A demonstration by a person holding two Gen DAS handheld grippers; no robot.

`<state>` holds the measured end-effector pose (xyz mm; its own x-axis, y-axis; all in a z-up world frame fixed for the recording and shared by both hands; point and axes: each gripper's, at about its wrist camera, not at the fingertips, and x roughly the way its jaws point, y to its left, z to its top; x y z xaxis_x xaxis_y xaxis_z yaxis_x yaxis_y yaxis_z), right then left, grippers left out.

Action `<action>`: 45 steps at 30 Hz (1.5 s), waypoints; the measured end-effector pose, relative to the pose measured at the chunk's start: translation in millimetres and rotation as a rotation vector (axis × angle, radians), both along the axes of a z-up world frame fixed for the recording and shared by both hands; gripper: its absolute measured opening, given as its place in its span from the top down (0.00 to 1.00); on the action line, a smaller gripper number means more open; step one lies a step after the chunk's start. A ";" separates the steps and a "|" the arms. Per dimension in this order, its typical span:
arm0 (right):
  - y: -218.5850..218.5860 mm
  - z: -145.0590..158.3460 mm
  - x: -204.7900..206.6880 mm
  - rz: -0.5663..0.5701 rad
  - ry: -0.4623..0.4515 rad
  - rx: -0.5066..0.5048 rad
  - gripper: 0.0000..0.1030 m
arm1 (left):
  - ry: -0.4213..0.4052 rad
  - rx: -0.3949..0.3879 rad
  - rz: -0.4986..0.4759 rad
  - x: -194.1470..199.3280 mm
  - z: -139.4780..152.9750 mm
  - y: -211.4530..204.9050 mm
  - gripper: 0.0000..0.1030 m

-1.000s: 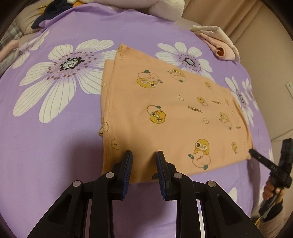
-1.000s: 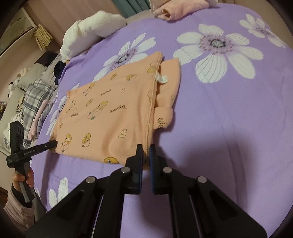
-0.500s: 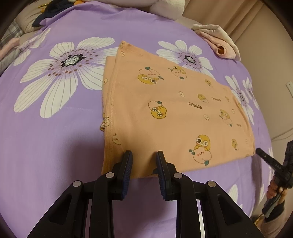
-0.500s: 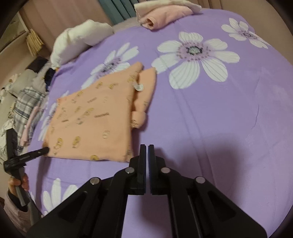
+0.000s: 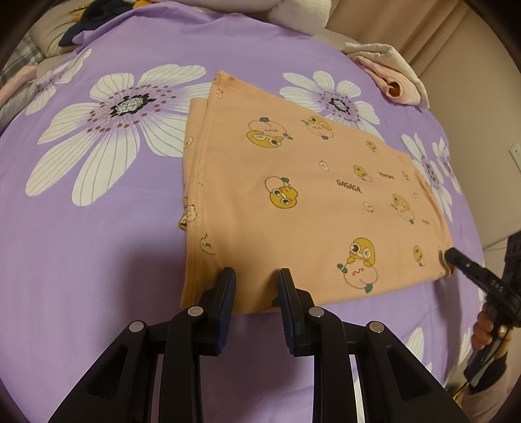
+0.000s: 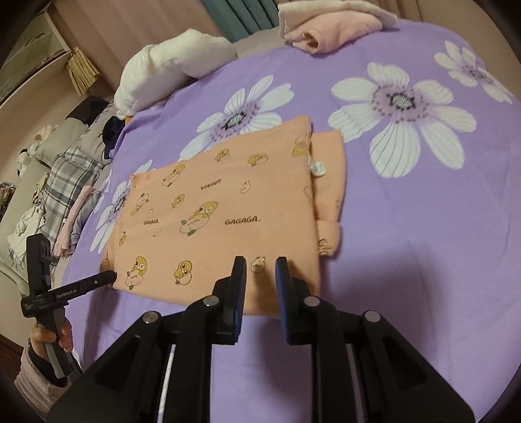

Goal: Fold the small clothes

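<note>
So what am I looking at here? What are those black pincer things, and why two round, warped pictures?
No robot here: a person holds a two-finger gripper in each hand, with a wide-angle camera on each looking along its fingers. One picture comes from the left gripper, the other from the right gripper. Each view also catches the other tool at its edge, with the hand holding it. On the purple flowered bedspread lies a folded orange garment printed with cartoon ducks. Both grippers are open at its near edge, holding nothing. Folded pink clothes and a white pillow sit at the far side.
</note>
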<state>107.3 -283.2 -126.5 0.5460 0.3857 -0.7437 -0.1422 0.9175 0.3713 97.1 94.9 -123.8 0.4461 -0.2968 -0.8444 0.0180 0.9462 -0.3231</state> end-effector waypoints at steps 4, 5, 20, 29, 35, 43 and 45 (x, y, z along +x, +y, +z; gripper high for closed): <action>-2.7 -16.7 0.8 -0.030 0.058 -0.030 0.84 | 0.001 0.000 -0.001 0.3 0.0 -0.1 0.77; -4.3 -19.6 0.7 -0.032 0.067 -0.032 0.85 | 0.001 0.000 -0.001 -0.3 -0.2 -0.3 0.77; -9.9 -27.0 -6.0 -0.100 0.084 0.017 0.85 | -0.004 -0.035 0.039 -5.8 -4.3 5.5 0.77; -9.8 -27.5 -11.1 -0.115 0.066 0.026 0.85 | -0.037 -0.027 0.096 -36.5 -1.5 4.7 0.76; -14.9 -28.3 -12.3 -0.096 0.051 0.052 0.85 | -0.051 -0.047 0.138 -58.5 5.1 13.6 0.76; -16.3 -20.7 -15.8 -0.079 0.037 0.063 0.72 | -0.093 -0.169 0.222 -63.2 15.6 36.5 0.43; -15.5 -11.0 -20.0 -0.087 -0.004 0.025 0.63 | -0.088 -0.201 0.247 -58.2 13.8 45.8 0.43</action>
<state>87.3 -298.8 -137.5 0.5813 0.3551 -0.7321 -0.0639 0.9169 0.3940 38.9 140.6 -110.0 0.5942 -0.3274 -0.7347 -0.1681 0.8427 -0.5115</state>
